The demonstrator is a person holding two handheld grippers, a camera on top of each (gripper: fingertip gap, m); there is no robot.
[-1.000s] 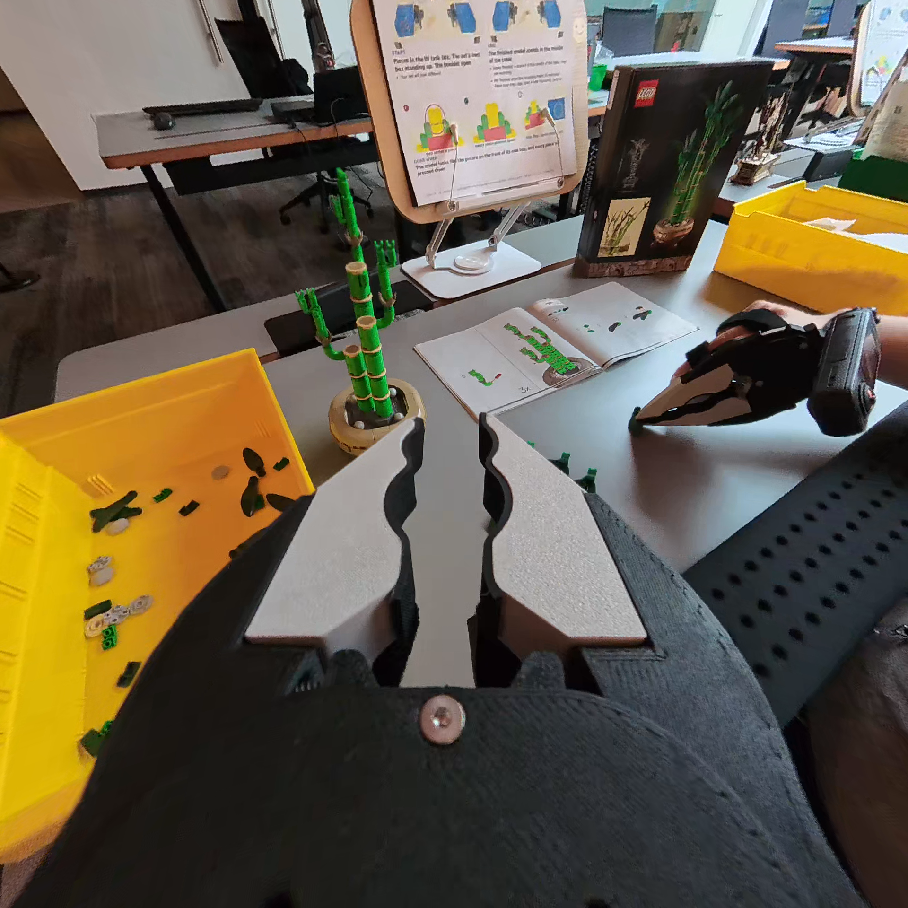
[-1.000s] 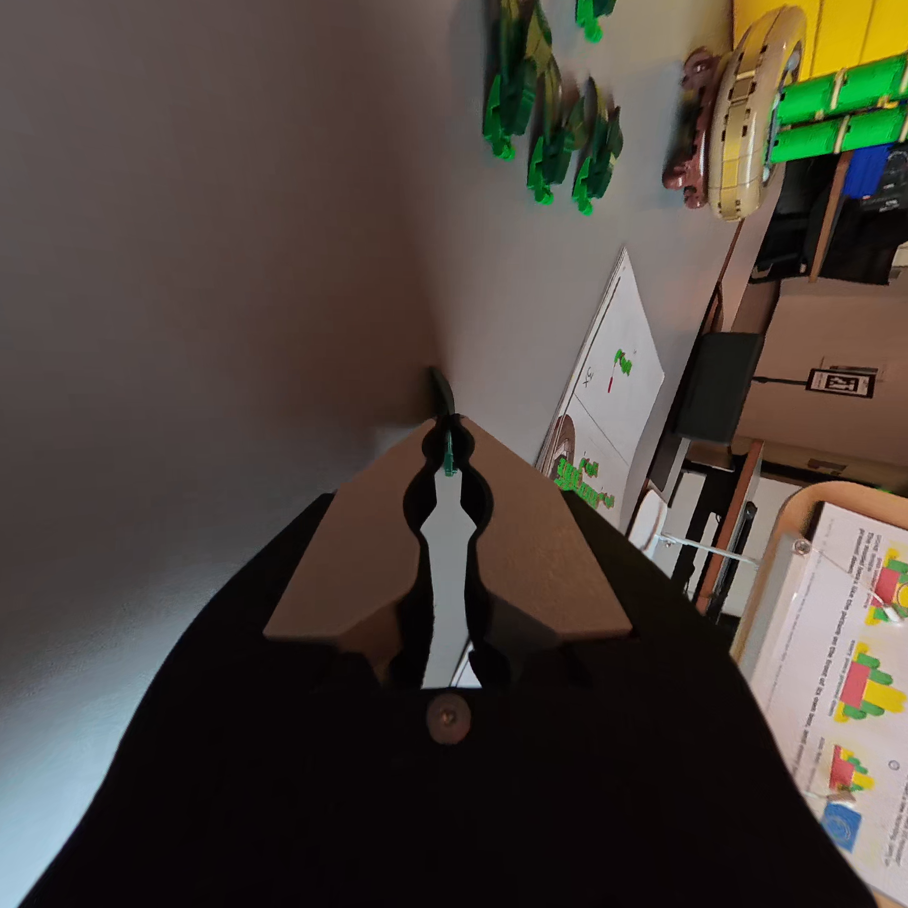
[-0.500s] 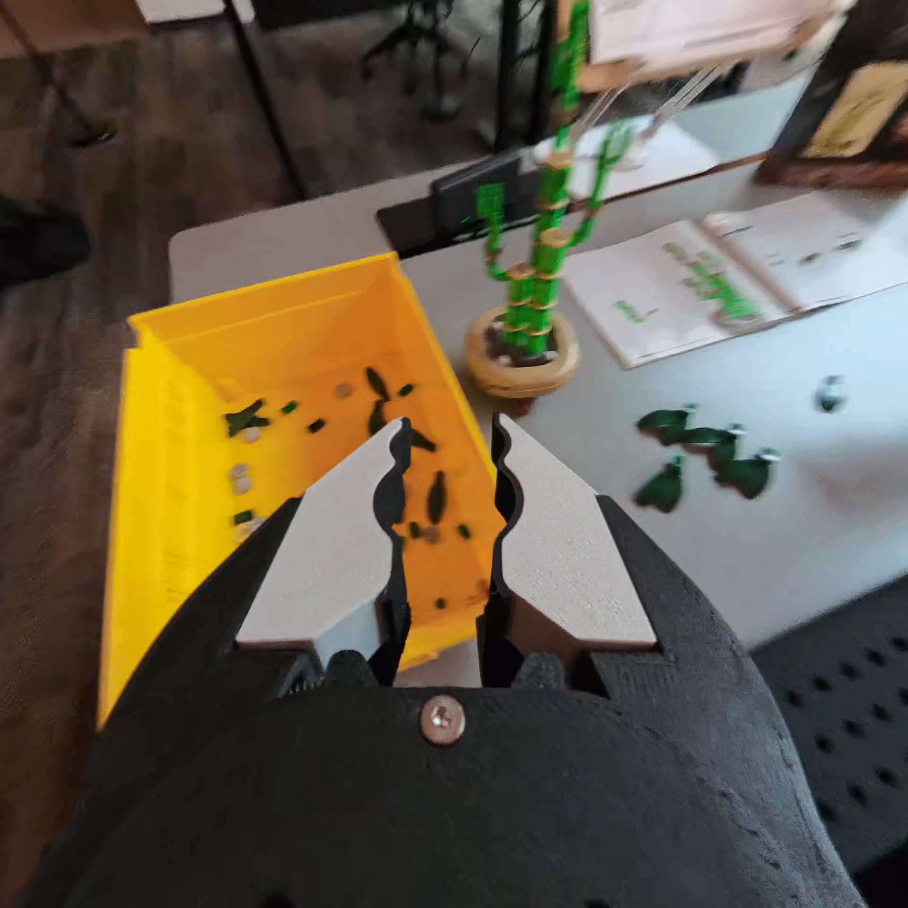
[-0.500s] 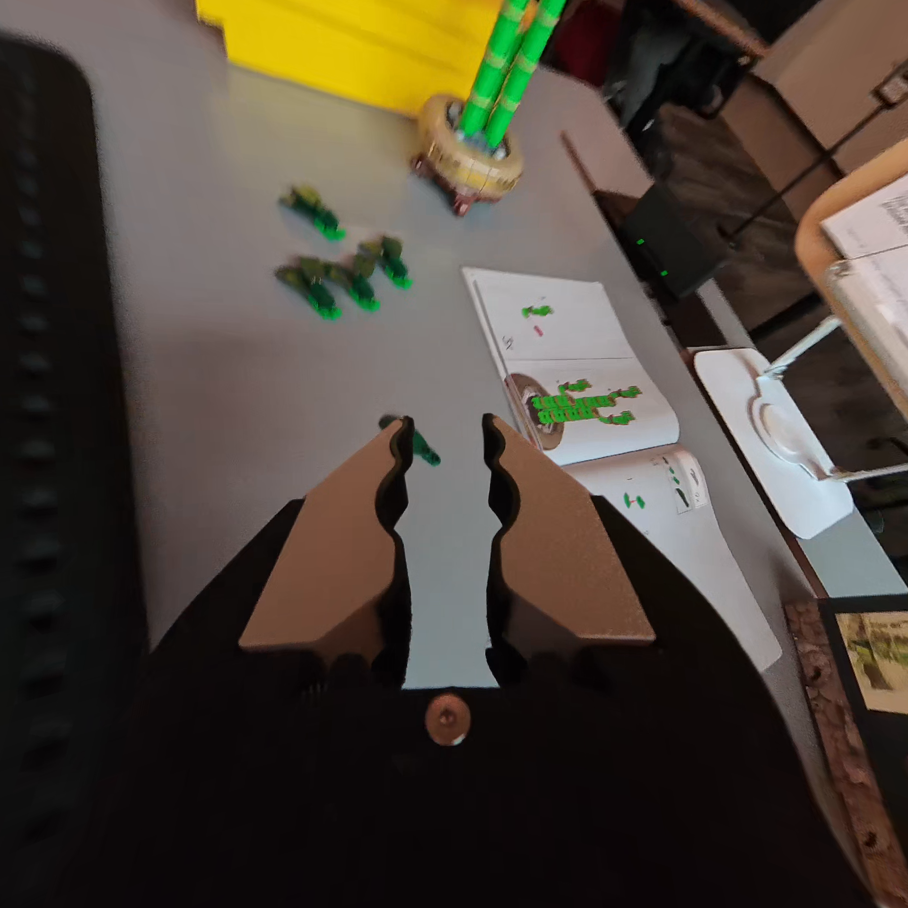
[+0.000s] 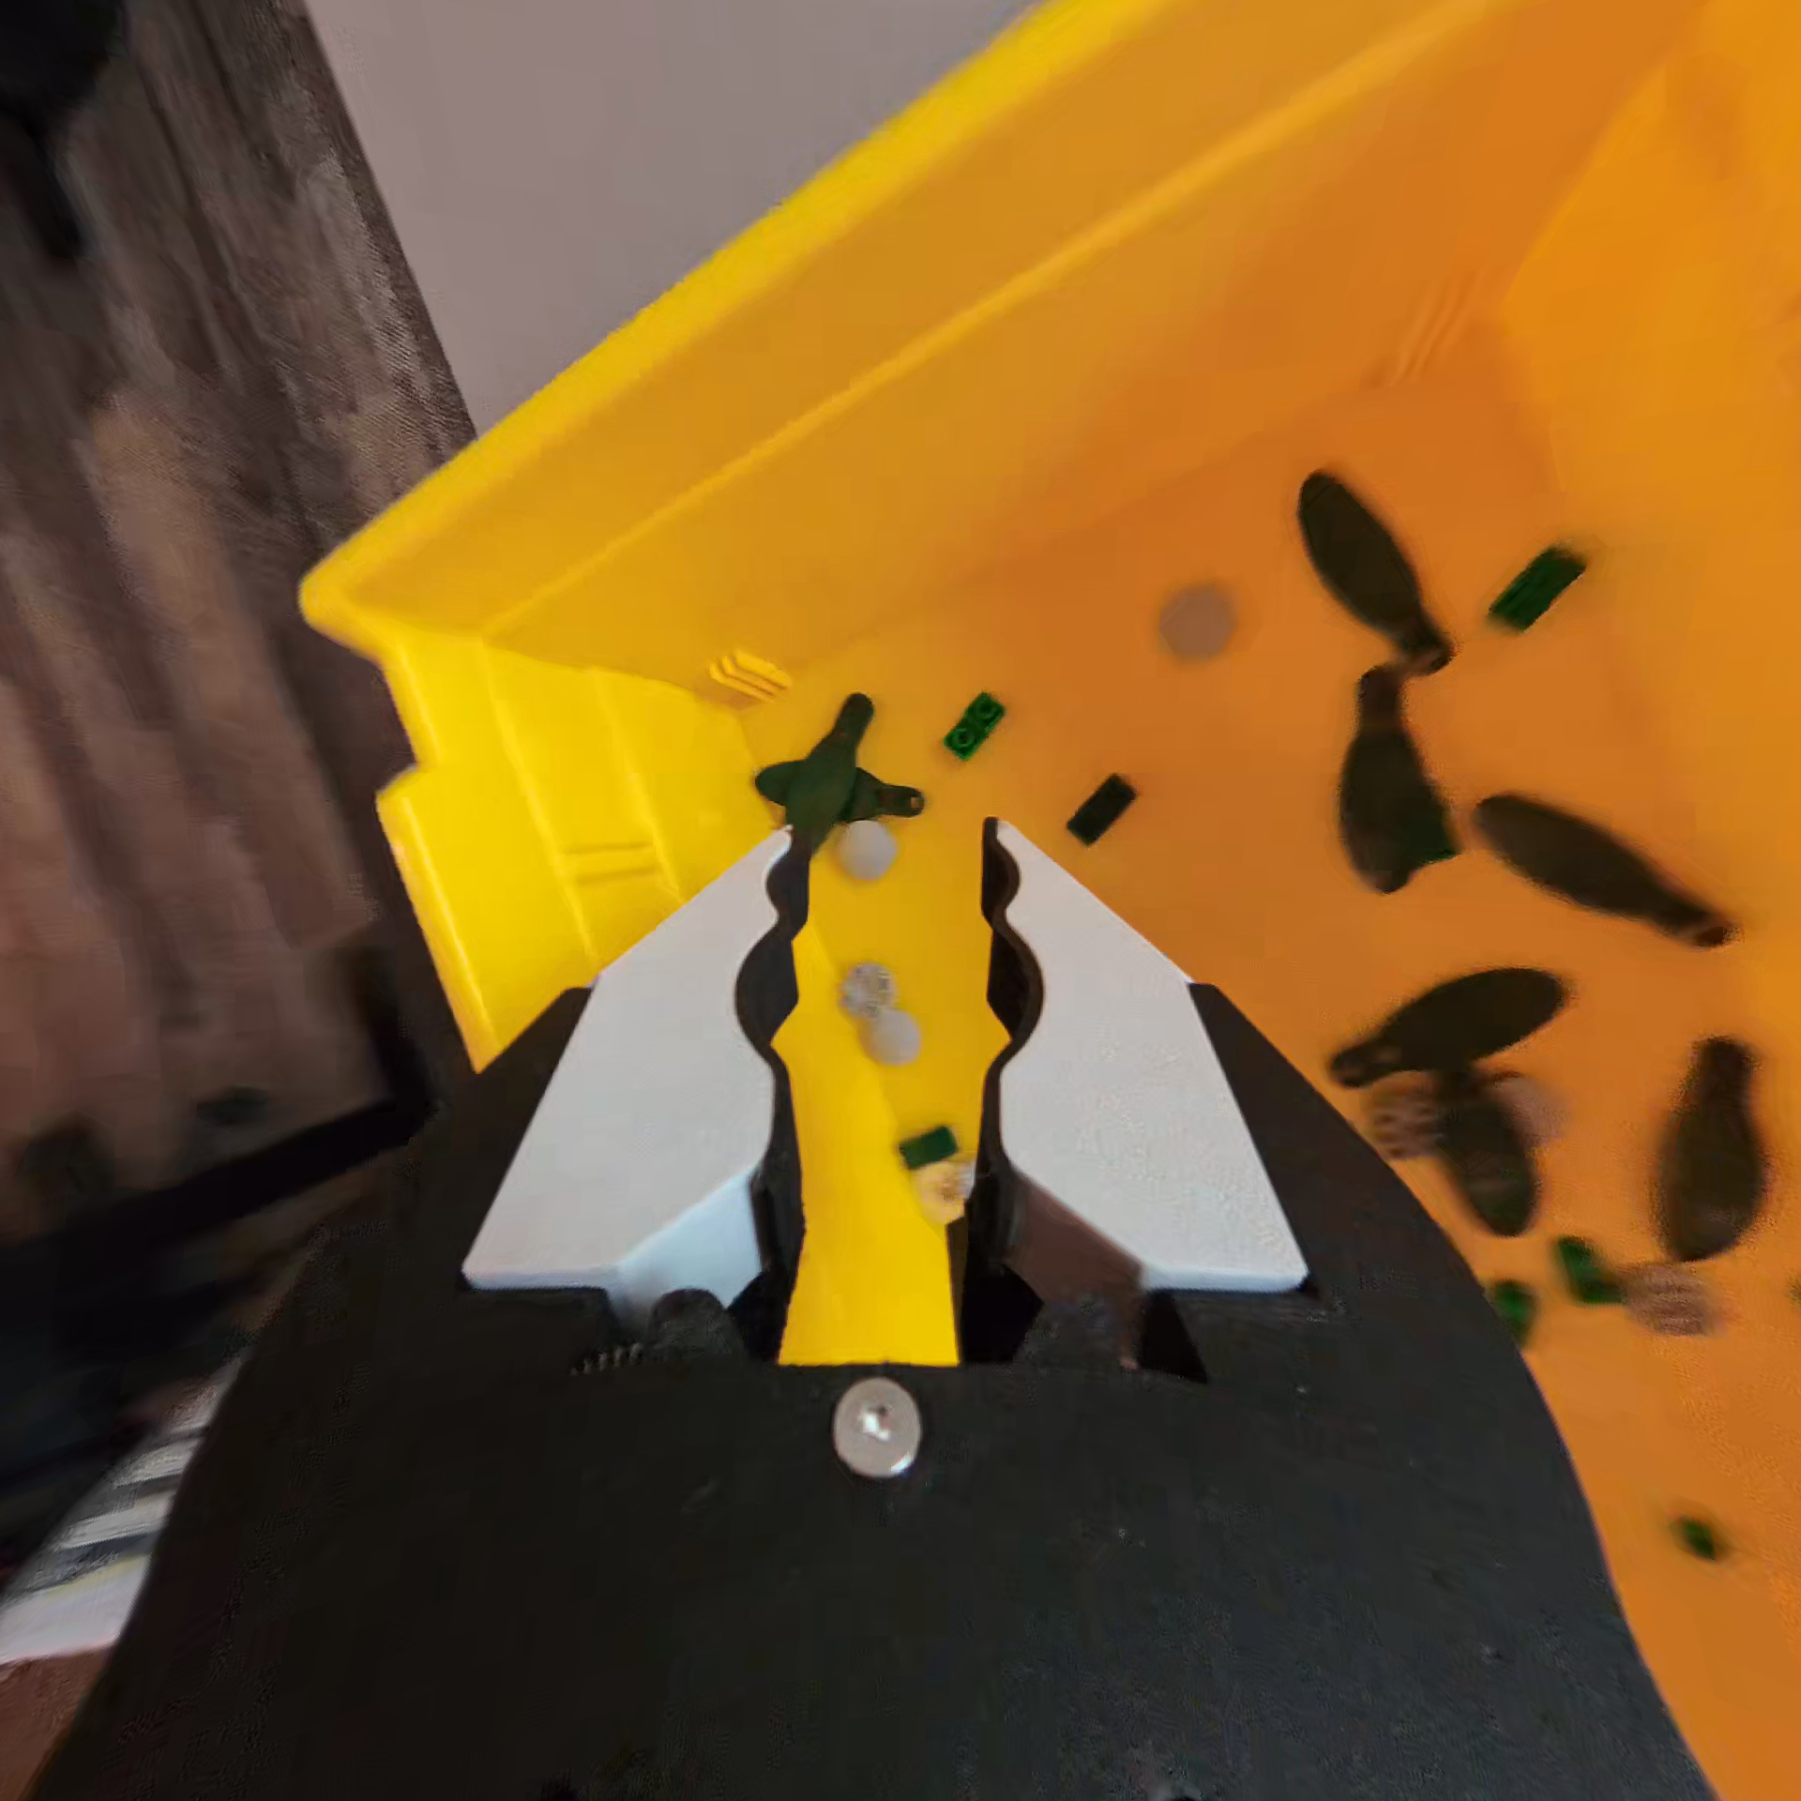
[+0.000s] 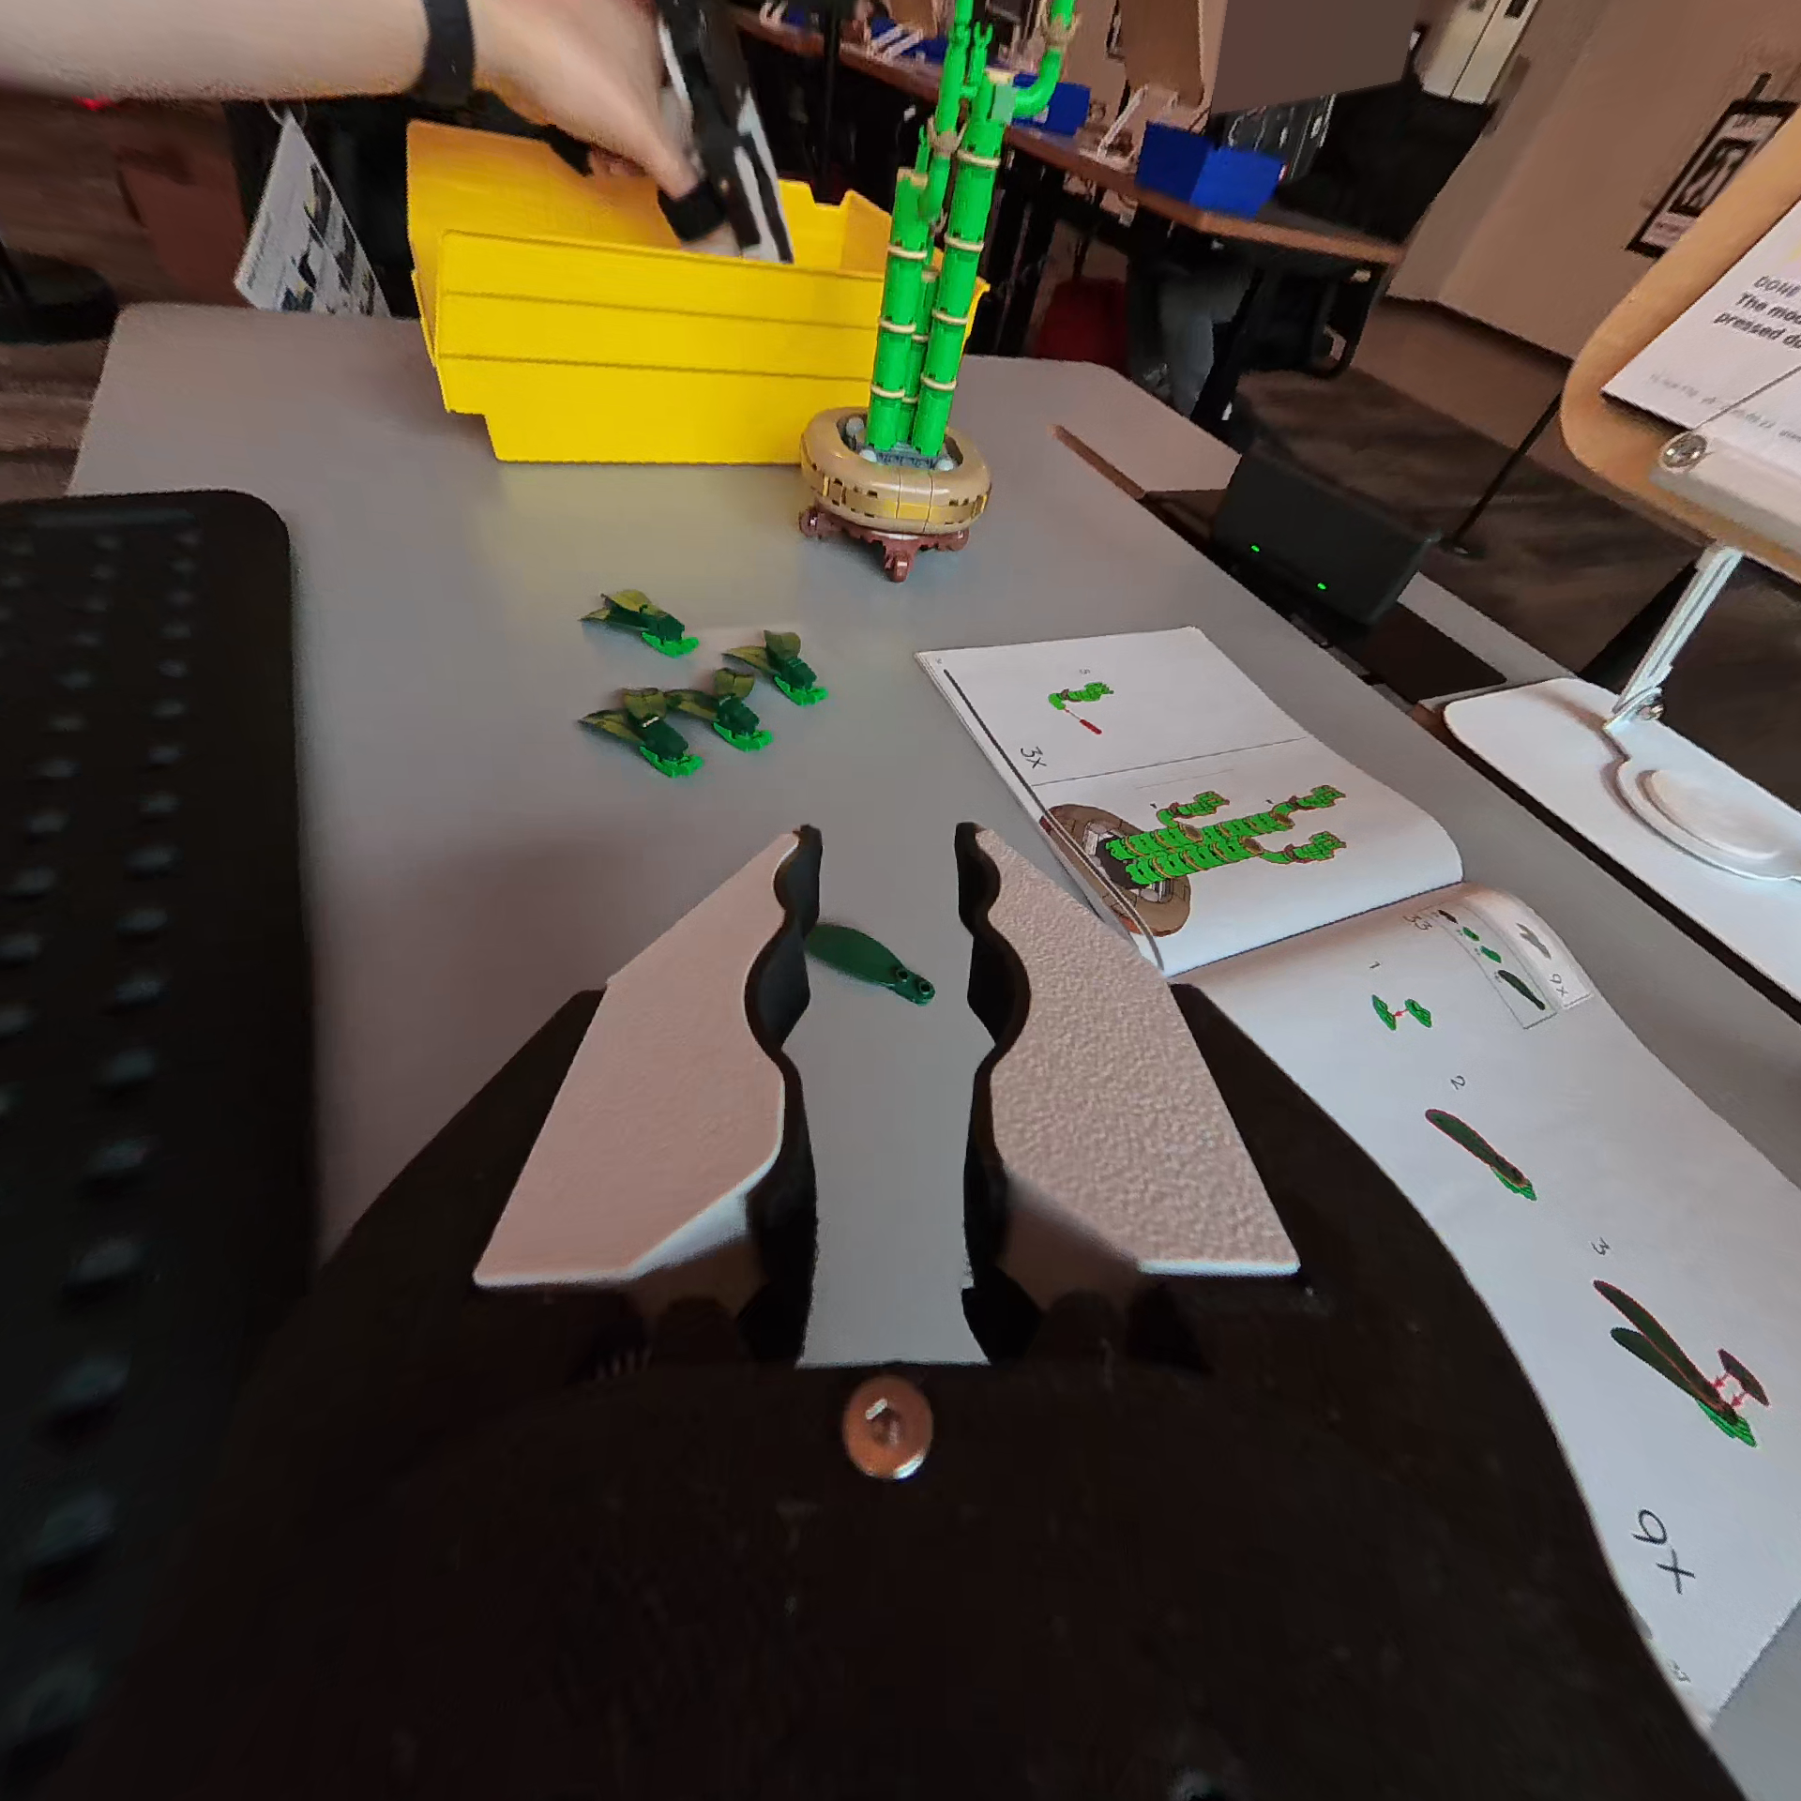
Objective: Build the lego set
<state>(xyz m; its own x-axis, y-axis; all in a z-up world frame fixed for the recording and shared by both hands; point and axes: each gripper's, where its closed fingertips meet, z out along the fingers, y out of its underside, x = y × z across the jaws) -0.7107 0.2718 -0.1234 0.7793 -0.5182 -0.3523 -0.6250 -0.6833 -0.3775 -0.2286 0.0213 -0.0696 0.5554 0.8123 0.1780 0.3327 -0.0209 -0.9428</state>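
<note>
Lego bamboo model [image 6: 926, 322] stands upright on the grey table [image 6: 390, 877], at the far middle of the right wrist view: bright green segmented stalks with tan rings rise from a round tan pot on a brown footed base. Just beside it on the left sits the yellow bin [image 6: 624, 341], a smooth moulded plastic tray with ribbed walls. The left gripper [image 5: 887, 828], black textured body with pale flat-faced fingers and wavy black inner pads, is lowered into that bin; its jaws stand apart and hold nothing. Scattered on the bin floor are dark green leaf pieces [image 5: 1364, 575] of elongated paddle shape, small green plates [image 5: 975, 726], and pale round studs [image 5: 862, 850]; motion blur softens those on the right. The right gripper [image 6: 887, 838] hovers above the table with its jaws parted and empty. Between and just beyond its fingers lies a single dark green leaf [image 6: 862, 960], flat on the surface. Farther off, four assembled leaf clusters [image 6: 702, 682], dark and bright green, lie grouped near the pot. An open instruction booklet [image 6: 1267, 877] lies to the right, its pages curved. A black perforated mat [image 6: 117, 877] covers the left near edge.
</note>
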